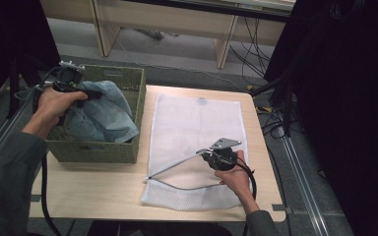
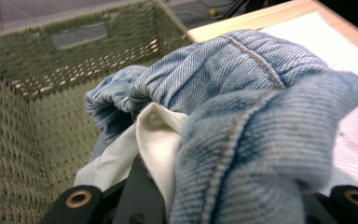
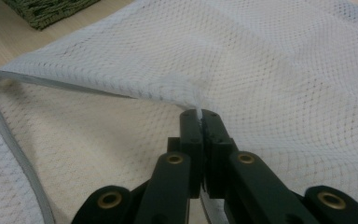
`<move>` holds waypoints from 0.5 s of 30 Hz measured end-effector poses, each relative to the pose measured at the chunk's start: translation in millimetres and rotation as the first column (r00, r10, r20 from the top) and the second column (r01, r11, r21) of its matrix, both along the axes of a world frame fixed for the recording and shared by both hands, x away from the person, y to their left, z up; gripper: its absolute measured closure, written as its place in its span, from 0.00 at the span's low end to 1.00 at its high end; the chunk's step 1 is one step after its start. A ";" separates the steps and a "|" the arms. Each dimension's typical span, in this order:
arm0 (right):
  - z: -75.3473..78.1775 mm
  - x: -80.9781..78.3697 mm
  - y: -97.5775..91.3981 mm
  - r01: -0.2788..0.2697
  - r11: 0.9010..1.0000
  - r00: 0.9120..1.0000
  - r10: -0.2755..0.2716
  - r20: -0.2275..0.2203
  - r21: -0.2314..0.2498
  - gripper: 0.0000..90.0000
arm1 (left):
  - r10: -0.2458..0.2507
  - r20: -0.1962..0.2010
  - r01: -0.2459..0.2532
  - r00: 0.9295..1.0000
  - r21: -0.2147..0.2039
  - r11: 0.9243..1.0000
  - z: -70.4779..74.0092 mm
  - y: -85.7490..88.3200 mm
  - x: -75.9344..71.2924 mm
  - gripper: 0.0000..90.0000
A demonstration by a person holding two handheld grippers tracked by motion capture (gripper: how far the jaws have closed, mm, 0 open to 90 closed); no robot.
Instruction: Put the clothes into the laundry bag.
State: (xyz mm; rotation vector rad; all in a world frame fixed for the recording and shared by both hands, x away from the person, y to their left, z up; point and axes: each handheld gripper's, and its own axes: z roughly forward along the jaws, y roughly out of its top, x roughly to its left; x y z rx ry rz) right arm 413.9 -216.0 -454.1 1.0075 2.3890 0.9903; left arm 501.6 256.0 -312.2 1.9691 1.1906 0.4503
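Observation:
A blue denim garment [image 1: 103, 114] hangs bunched over the green woven basket [image 1: 94, 150] at the table's left. My left gripper [image 1: 92, 93] is shut on it; the left gripper view has the denim [image 2: 242, 93] and its white lining [image 2: 154, 135] packed between the jaws, above the basket's inside [image 2: 37, 93]. A white mesh laundry bag [image 1: 197, 120] lies flat on the table's middle. My right gripper [image 1: 201, 153] is shut on the bag's upper zipper edge and lifts it, so the mouth gapes toward the front. In the right gripper view the pinched mesh [image 3: 284, 70] rises from the closed tips [image 3: 201, 114].
The bag's grey zipper [image 3: 18, 158] runs along its open lower edge. The wooden table [image 1: 98, 189] has bare room in front of the basket. Cables and dark frames stand to the right [image 1: 275, 113], with a wooden shelf unit [image 1: 177, 19] beyond the table.

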 end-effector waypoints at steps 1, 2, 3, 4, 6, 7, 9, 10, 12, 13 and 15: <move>0.7 -0.7 0.0 0.000 1.000 1.000 0.000 -0.009 -0.002 0.99 | -0.010 0.009 0.010 1.000 -0.014 1.000 5.7 -0.5 -3.7 0.83; 1.0 0.1 -0.5 0.001 1.000 1.000 -0.001 -0.002 -0.001 0.99 | -0.010 0.018 0.011 1.000 -0.027 1.000 9.8 -1.5 -6.9 0.83; 1.0 0.1 -0.5 0.001 1.000 1.000 -0.001 -0.002 -0.001 0.99 | -0.013 0.027 0.014 1.000 -0.032 0.999 14.1 -2.4 -10.2 0.83; 0.4 0.2 -0.2 0.004 1.000 1.000 -0.004 0.004 0.002 0.99 | -0.030 0.036 0.031 0.999 -0.029 0.999 21.5 -3.3 -15.5 0.83; 1.1 -0.1 -0.5 0.001 1.000 1.000 -0.001 -0.002 -0.002 0.99 | -0.047 0.054 0.050 0.997 -0.045 0.998 32.6 -6.5 -24.3 0.83; 1.1 -0.1 -0.5 0.001 1.000 1.000 -0.001 -0.002 -0.002 0.99 | -0.063 0.054 0.065 0.997 -0.048 0.997 37.0 -7.5 -27.7 0.83; 0.8 0.1 0.0 0.006 1.000 1.000 -0.006 0.000 0.003 0.99 | -0.086 0.075 0.091 0.993 -0.065 0.994 47.5 -12.8 -37.8 0.83; 0.8 0.1 -0.4 0.003 1.000 1.000 -0.003 0.000 -0.001 0.99 | -0.103 0.081 0.108 0.991 -0.061 0.992 52.0 -15.7 -42.4 0.83; 1.4 -0.9 0.4 0.016 1.000 1.000 -0.016 -0.024 0.010 0.99 | -0.139 0.105 0.145 0.985 -0.055 0.988 63.4 -24.1 -55.4 0.83; 1.4 -0.9 0.4 0.016 1.000 1.000 -0.016 -0.024 0.010 0.99 | -0.139 0.105 0.145 0.985 -0.055 0.988 63.4 -24.1 -55.4 0.83; 1.3 -0.9 0.1 0.014 1.000 1.000 -0.014 -0.023 0.006 0.99 | -0.178 0.125 0.186 0.976 -0.054 0.981 71.5 -31.4 -67.0 0.83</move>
